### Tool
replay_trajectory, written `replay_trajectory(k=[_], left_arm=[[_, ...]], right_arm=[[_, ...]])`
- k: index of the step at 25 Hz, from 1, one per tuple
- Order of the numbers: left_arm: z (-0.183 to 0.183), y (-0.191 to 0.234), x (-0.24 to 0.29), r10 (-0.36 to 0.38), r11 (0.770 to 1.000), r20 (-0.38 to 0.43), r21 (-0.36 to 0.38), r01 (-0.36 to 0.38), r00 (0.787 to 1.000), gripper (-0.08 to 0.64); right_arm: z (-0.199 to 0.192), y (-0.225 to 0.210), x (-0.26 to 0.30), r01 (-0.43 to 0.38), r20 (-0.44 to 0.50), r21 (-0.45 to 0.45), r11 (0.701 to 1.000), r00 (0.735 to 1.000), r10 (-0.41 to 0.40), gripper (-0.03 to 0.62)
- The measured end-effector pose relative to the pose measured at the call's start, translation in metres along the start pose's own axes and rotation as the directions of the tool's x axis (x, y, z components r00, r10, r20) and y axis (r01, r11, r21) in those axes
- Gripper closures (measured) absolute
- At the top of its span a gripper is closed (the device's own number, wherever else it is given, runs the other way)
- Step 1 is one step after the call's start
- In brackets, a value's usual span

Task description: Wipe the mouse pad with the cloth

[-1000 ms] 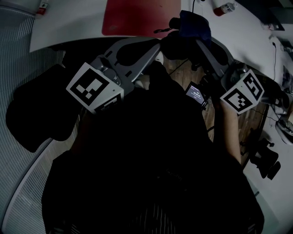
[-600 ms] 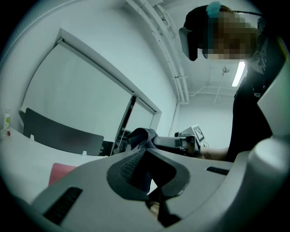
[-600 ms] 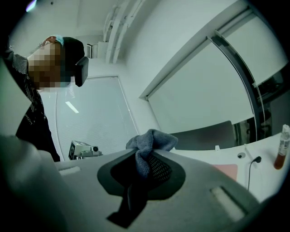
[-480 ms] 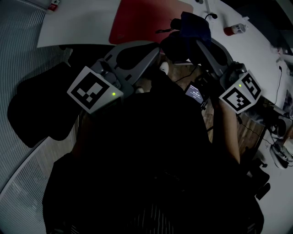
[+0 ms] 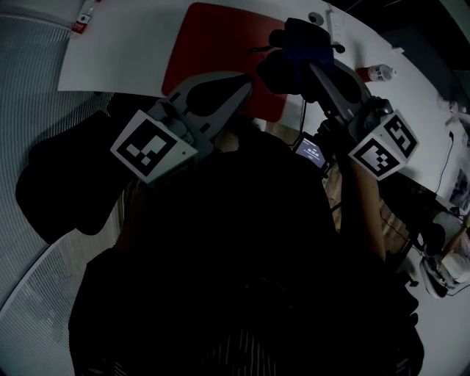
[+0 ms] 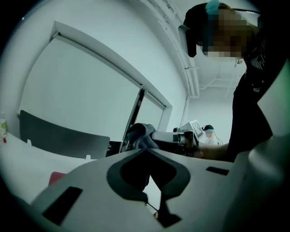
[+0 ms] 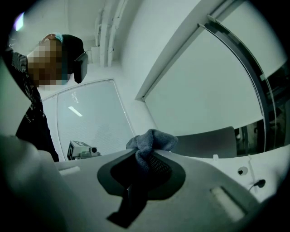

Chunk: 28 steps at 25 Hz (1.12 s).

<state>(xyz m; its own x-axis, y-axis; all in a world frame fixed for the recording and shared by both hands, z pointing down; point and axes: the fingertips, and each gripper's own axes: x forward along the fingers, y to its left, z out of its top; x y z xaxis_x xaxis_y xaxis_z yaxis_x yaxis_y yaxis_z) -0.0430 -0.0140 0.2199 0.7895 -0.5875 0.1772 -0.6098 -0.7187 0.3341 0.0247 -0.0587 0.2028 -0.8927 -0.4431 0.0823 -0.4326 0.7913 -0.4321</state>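
The red mouse pad [image 5: 213, 44] lies on the white table [image 5: 125, 51] at the top of the head view; a corner of the pad [image 6: 56, 177] shows in the left gripper view. My right gripper [image 5: 307, 62] is shut on a bunched blue-grey cloth [image 5: 305, 38], held in the air at the pad's right edge. The cloth [image 7: 152, 141] sticks out past the tips of the right gripper [image 7: 144, 153]. My left gripper [image 5: 248, 82] hovers over the pad's near edge, its jaws meeting with nothing between them. The left gripper [image 6: 146, 150] faces the cloth [image 6: 139, 135].
A small red-and-white bottle [image 5: 378, 72] and a round item [image 5: 316, 16] sit on the table right of the pad. A black chair [image 5: 66, 176] stands at the left. A small lit screen [image 5: 312, 150] is below the right gripper. Another person [image 6: 209, 133] stands far off.
Both grippers have moved forward over the table. The view has shifted so more of the red pad shows. The cloth now hangs beside the pad's right edge.
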Motion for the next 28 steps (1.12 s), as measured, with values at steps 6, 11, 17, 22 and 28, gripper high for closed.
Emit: replay_trajectory(k=[6, 11, 17, 22, 28], left_arm=[[-0.002, 0.025, 0.06, 0.02, 0.999, -0.055, -0.031, -0.021, 0.998, 0.554], [-0.012, 0.043, 0.106, 0.048, 0.999, -0.136, -0.014, -0.05, 0.99, 0.554], [-0.026, 0.053, 0.126, 0.071, 0.995, -0.203, -0.053, -0.084, 0.977, 0.554], [-0.033, 0.076, 0.123, 0.1, 0.991, -0.23, -0.065, -0.118, 0.968, 0.554], [-0.058, 0.114, 0.128, 0.023, 0.979, -0.196, -0.195, -0.062, 0.98, 0.554]], right_arm=[[0.006, -0.055, -0.006, -0.019, -0.007, 0.037, 0.999, 1.0, 0.019, 0.554], [-0.006, -0.103, -0.012, -0.016, -0.056, 0.059, 0.998, 0.998, 0.019, 0.554], [-0.011, -0.138, -0.005, -0.04, -0.079, 0.12, 0.992, 0.996, 0.05, 0.554], [-0.009, -0.16, 0.006, -0.029, -0.097, 0.126, 0.992, 0.994, 0.041, 0.554], [-0.019, -0.167, 0.016, 0.055, -0.125, 0.124, 0.991, 0.991, -0.039, 0.554]])
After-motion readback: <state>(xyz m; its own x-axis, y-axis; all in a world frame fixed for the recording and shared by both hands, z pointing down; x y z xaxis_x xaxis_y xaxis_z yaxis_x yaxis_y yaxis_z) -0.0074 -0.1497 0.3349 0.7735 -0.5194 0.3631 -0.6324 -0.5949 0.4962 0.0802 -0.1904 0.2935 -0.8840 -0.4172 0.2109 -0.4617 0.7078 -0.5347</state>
